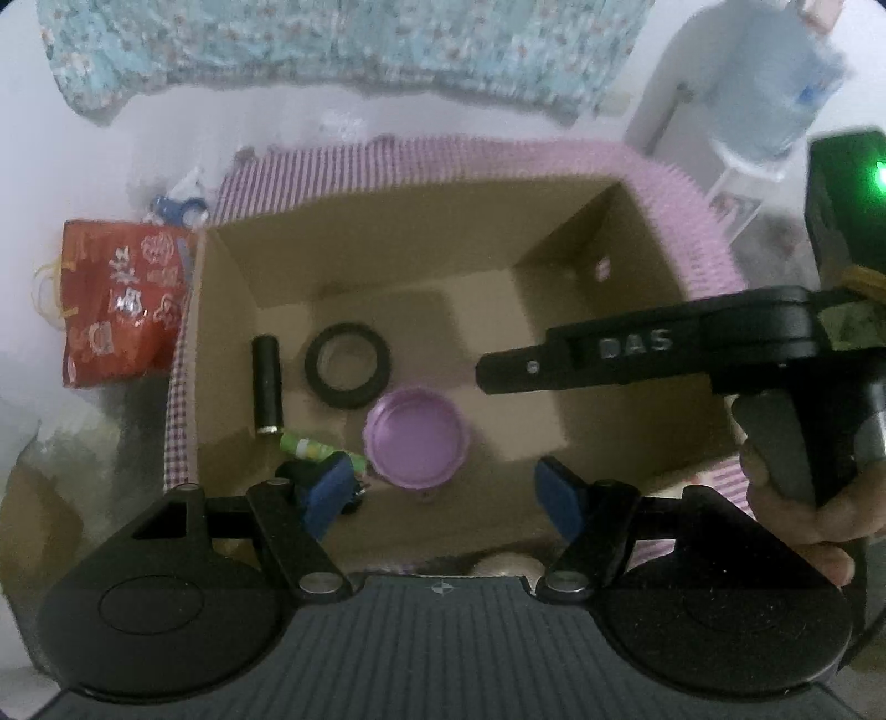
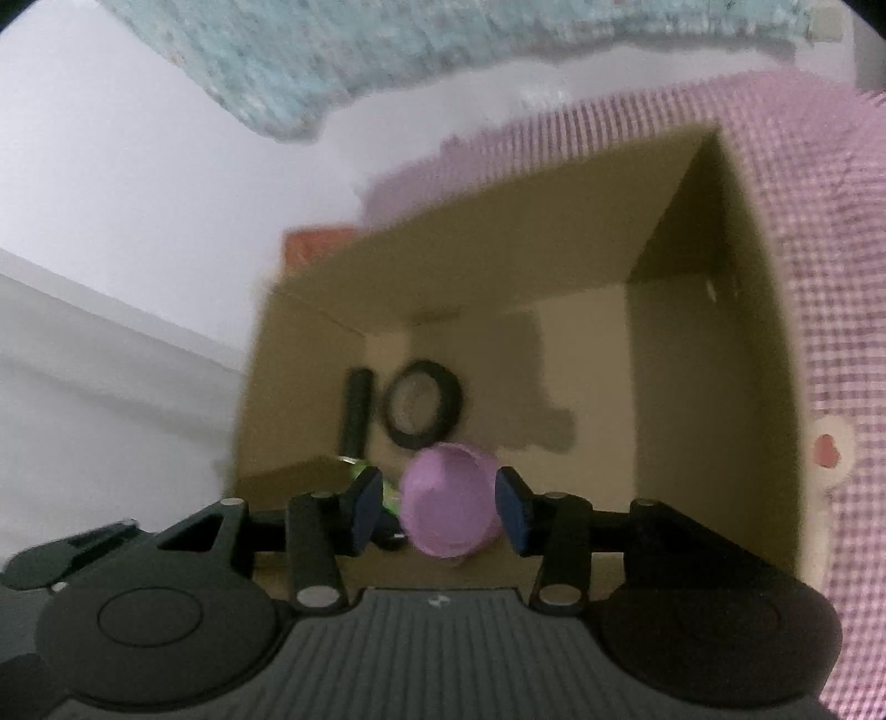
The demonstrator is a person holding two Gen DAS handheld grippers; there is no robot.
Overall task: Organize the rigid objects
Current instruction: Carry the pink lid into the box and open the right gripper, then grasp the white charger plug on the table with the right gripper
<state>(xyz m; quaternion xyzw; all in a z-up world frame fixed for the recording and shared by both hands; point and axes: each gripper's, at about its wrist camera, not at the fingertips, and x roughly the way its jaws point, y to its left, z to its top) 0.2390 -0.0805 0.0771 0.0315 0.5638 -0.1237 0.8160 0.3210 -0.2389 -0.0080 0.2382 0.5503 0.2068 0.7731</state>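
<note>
An open cardboard box (image 1: 387,266) sits on a pink-and-white checked cloth (image 1: 692,221), and both tools hang above it, pointing down into it. On the box floor lie a black cylinder (image 1: 267,385) near the left wall, a black ring (image 1: 346,364) just beside it, and a purple lid (image 1: 416,437) lying hollow side up, close to the ring's lower right edge. A small green item (image 1: 303,447) rests just below the cylinder's lower end, partly hidden behind a blue pad. In the left wrist view the left tool (image 1: 447,495) stands released, its blue pads (image 1: 332,487) spread wide with nothing between them; the lid lies down on the box floor beyond the gap. The right tool (image 2: 437,507) reaches in from the right side of that view, a hand (image 1: 803,515) wrapped round its grip. In the right wrist view, which is blurred, its jaws are parted and the purple lid shows between the two blue pads, nearer the right-hand one; whether that pad touches the lid's rim I cannot tell, but a clear gap separates the lid from the left pad, so the tool is not clenched on it. Outside the box, a red printed bag (image 1: 122,310) lies beside its left wall, with a small blue-and-white object (image 1: 180,205) beyond it. A light blue flowered fabric (image 1: 332,50) lies across the far side, and a large clear water bottle (image 1: 775,83) stands at the upper right.
</note>
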